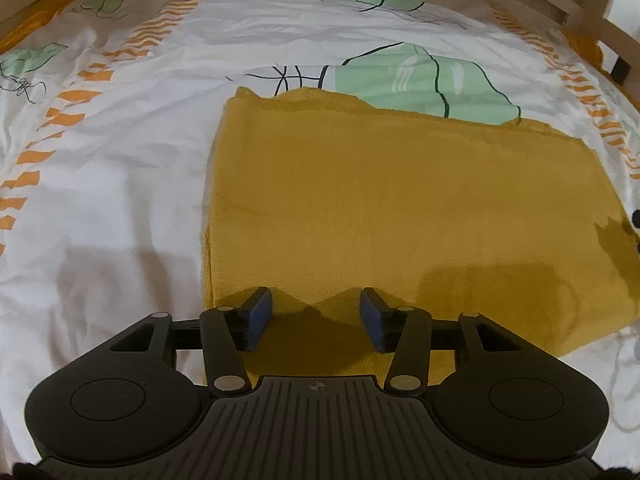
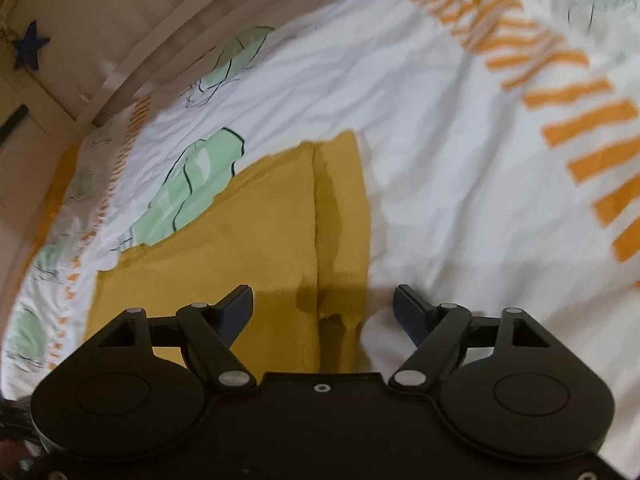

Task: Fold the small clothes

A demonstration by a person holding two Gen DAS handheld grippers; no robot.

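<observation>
A mustard-yellow knit garment [image 1: 400, 208] lies flat on the bed in a rough rectangle. My left gripper [image 1: 316, 318] is open and empty, hovering over the garment's near left corner. In the right wrist view the same garment [image 2: 248, 240] shows a folded layer with a raised edge running away from me. My right gripper [image 2: 323, 312] is open and empty above the garment's near right edge, its right finger over the white sheet.
The bed sheet [image 1: 120, 200] is white with orange stripes and green leaf prints, and is wrinkled. A wooden bed rail [image 1: 580, 4] stands at the far right. A wooden headboard with a blue star [image 2: 30, 46] is at the left in the right wrist view.
</observation>
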